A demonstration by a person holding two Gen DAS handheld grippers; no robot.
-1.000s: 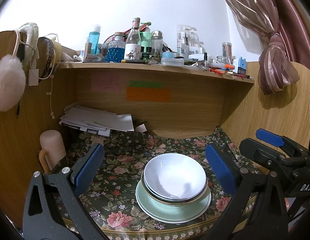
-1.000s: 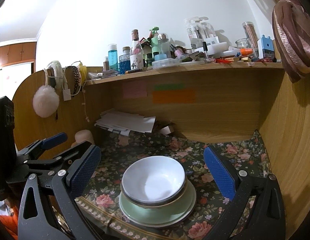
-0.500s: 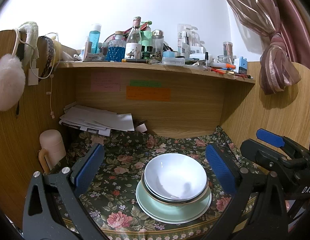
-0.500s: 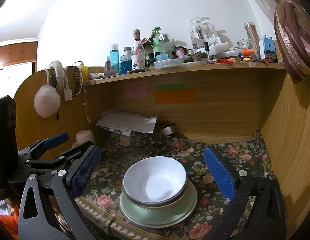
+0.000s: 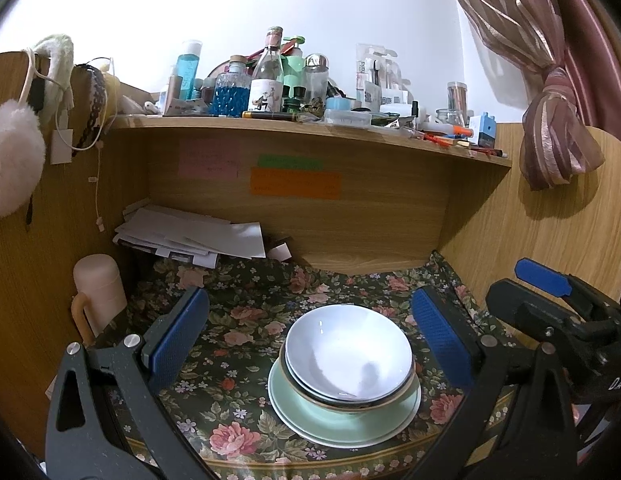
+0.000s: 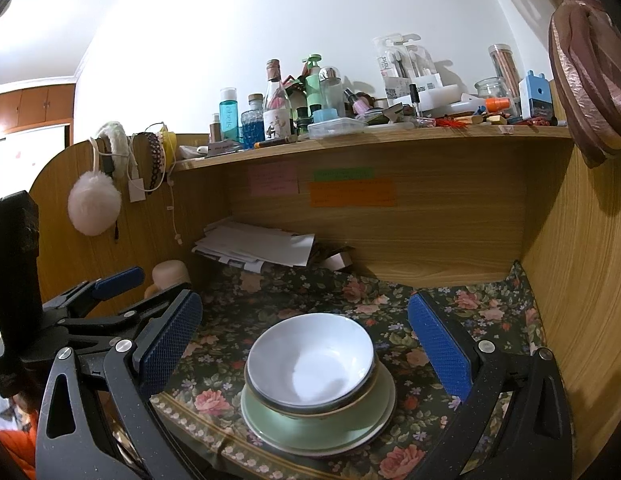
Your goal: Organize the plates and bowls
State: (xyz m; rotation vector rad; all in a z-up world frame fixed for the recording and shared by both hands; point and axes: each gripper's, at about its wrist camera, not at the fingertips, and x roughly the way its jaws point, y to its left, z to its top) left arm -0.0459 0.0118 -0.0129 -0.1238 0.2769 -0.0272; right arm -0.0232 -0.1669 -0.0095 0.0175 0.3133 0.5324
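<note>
Both tongs stand apart and grip nothing: left gripper (image 5: 308, 338), right gripper (image 6: 304, 344). White bowl (image 5: 348, 356), empty, nests in a darker bowl (image 5: 352, 402) on stacked green plates (image 5: 334, 424), between each pair of pads, untouched. Stack sits near the floral cloth's (image 5: 230, 332) front edge; open cloth lies behind.

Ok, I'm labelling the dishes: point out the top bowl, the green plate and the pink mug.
top bowl (image 5: 350, 356), left wrist view, white inside
green plate (image 5: 310, 416), left wrist view, bare front-left rim
pink mug (image 5: 98, 284), left wrist view, side of the body
</note>
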